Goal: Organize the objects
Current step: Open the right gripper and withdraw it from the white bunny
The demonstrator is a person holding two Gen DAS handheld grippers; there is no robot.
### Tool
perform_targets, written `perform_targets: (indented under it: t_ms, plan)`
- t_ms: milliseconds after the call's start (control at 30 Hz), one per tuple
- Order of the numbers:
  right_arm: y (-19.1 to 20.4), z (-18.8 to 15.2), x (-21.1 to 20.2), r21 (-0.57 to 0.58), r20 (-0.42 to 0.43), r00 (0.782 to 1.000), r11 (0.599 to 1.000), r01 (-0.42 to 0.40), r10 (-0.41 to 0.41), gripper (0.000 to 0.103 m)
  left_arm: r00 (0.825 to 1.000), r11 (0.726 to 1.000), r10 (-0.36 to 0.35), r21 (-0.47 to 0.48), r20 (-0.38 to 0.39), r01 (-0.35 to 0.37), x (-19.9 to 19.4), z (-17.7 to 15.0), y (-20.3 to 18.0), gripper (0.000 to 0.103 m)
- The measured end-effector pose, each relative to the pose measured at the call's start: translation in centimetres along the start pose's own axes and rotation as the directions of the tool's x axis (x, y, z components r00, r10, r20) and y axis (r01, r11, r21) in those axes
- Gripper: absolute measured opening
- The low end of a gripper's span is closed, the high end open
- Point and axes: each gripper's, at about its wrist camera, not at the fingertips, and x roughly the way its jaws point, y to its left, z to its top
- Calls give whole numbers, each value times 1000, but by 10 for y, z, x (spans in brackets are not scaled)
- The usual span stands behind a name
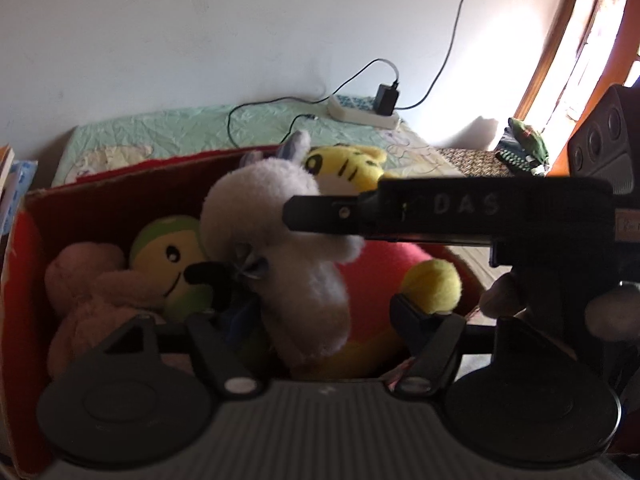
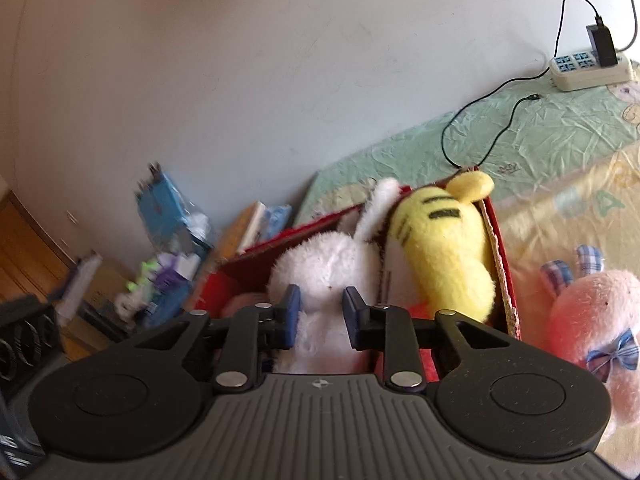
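your right gripper (image 2: pixel 320 312) is clenched on the white plush rabbit (image 2: pixel 324 276), its blue pads pressing into the fur at the centre of the right wrist view. the rabbit stands upright inside the red cardboard box (image 2: pixel 504 280), ears toward the top of the frame. just right of it a yellow striped plush (image 2: pixel 444 256) leans against the box's right wall, its head poking over the rim. outside the box, at the right edge, a pink plush with a blue bow (image 2: pixel 592 320) lies on the yellow mat.

in the left wrist view your left gripper (image 1: pixel 320 304) sits low in the frame with its jaws spread either side of the rabbit (image 1: pixel 280 240); the fingers stand apart from the fur, so it is released. the right gripper's black finger (image 1: pixel 320 216) reaches in from the right and presses the rabbit's middle. in the lower left part of the box (image 1: pixel 24 280) lie a pale pink plush (image 1: pixel 88 292) and a green and yellow plush face (image 1: pixel 172 256). a power strip (image 1: pixel 360 114) rests on the green sheet, upper centre.
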Motion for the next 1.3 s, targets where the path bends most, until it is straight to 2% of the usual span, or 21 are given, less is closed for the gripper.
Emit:
perform_targets:
  t_ms: [67,267,500,633,1067,1300]
  plan:
    - [1,0,5,-23,-9,1000,999,27,-28,26,1000,1000,5,-15,-13,-5,3,0,2,66]
    - [-2,-4,10,-52,-11,999,998,45,-46,28,999,999,19,-38,-43,-20,8,1,3,67]
    - [-16,-8,-9,60,-21,1000,998,1,0,32,997,997,64,-42,-37,-65,1,1,-3,76]
    - [-20,-11,-24,74,-5,1000,997,-12,12,31,994,994,97,-50,-41,-99,-3,3,-7,77]
    - [-20,-20,-43,47,29,999,999,12,-14,32,973,973,217,-59,-72,-221,-5,4,-29,87]
    - [-33,-21,-55,84,30,999,996,-21,19,32,961,960,266,-72,-78,-271,-5,3,-40,87]
